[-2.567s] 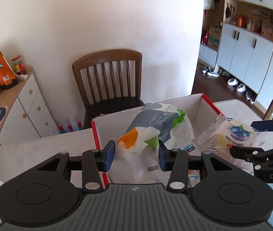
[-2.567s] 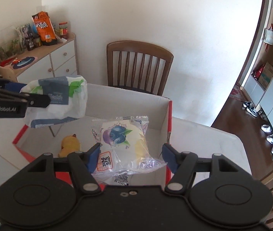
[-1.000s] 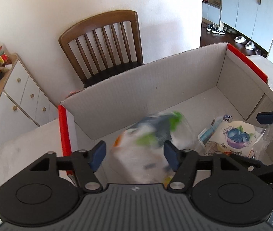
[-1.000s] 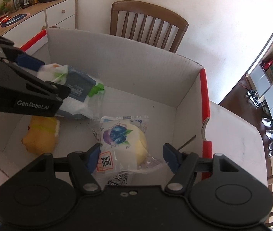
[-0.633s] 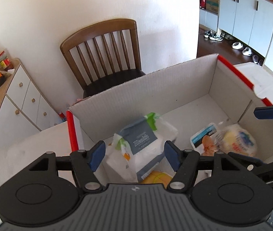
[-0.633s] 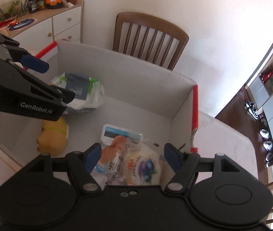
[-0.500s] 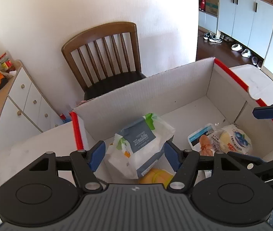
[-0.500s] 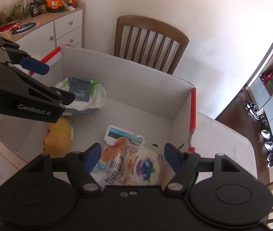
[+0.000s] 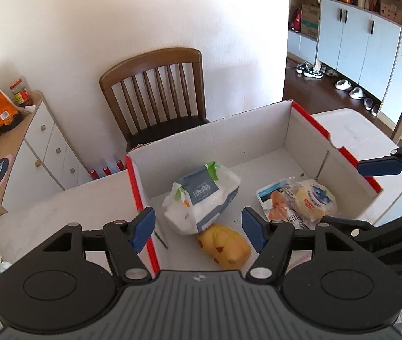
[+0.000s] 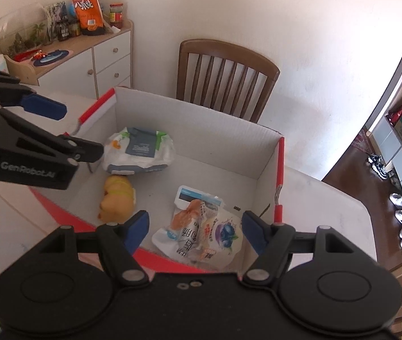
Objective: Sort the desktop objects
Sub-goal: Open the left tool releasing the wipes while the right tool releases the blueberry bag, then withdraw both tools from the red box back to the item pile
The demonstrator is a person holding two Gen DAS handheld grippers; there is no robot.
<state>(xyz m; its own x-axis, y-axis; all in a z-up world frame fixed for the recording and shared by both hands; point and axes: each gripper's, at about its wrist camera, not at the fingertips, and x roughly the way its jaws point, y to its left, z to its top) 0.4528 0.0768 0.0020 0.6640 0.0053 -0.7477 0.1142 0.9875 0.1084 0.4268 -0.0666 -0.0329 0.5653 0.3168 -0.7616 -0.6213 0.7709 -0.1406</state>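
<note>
White tabletop (image 9: 59,212), and the cardboard box (image 9: 223,141) holds the wipes pack (image 9: 201,195), toy duck (image 9: 223,243) and snack bag (image 10: 201,232). Left gripper (image 9: 198,226) and right gripper (image 10: 192,231) both gape empty above it; dropping low could snag the box's near rim.

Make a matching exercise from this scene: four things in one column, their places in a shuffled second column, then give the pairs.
Things
1. tissue pack
2. yellow toy
3. orange snack bag
4. blueberry bun packet

Places
A. on the sideboard by the wall
B. in the box, at its right end, seen from the left gripper
C. in the box, against the near edge of the tissue pack
D. in the box, near its left wall

Pairs: 1-D, 2-C, 3-A, 4-B
</note>
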